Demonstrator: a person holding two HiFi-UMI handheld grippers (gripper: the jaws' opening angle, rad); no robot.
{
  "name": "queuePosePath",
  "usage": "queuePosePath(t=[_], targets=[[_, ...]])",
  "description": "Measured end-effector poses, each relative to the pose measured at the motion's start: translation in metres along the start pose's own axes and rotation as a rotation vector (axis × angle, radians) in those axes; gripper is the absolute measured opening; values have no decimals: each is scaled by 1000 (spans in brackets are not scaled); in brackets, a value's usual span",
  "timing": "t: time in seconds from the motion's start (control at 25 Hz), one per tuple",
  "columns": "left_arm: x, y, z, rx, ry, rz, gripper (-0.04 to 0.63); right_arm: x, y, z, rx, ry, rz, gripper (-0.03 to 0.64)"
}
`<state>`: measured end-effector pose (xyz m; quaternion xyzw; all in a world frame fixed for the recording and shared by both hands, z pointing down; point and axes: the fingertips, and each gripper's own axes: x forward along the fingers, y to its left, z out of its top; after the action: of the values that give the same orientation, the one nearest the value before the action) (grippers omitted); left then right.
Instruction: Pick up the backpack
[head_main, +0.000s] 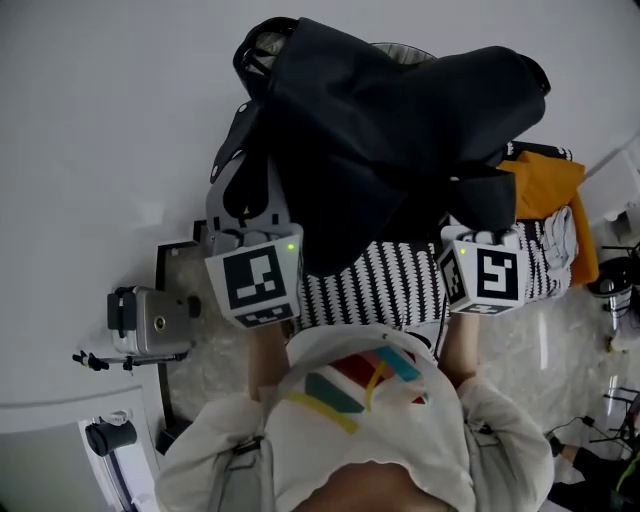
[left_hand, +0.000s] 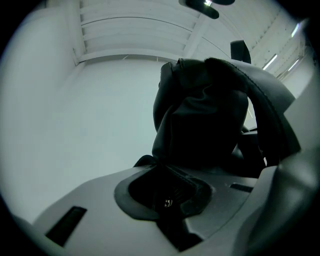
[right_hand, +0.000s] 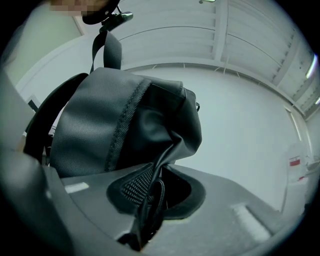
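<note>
Firm hold: left tool (left_hand: 167, 197) clamped on the backpack (head_main: 390, 130) at eight o'clock, right tool (right_hand: 150, 200) pinching its five o'clock edge. Raise both evenly so nothing slips.

The black backpack (head_main: 390, 130), made of smooth, faintly shiny coated fabric, is held up in the air. It is slack and crumpled, and its bulk sags between two pinched spots. The left gripper (left_hand: 170, 197) is clamped on a fold of its dark fabric. The right gripper (right_hand: 150, 200) is closed on a seam edge lined with black mesh. A grey webbing strap (right_hand: 112, 50) rises from its top edge.
</note>
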<state>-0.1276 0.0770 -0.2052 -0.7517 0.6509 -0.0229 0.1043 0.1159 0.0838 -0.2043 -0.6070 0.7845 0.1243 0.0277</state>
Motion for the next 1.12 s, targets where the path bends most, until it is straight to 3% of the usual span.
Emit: queuePosePath(t=[1.12], targets=[[-2, -7, 6, 4, -35, -17, 53, -8, -3, 7, -20, -21, -20, 51]])
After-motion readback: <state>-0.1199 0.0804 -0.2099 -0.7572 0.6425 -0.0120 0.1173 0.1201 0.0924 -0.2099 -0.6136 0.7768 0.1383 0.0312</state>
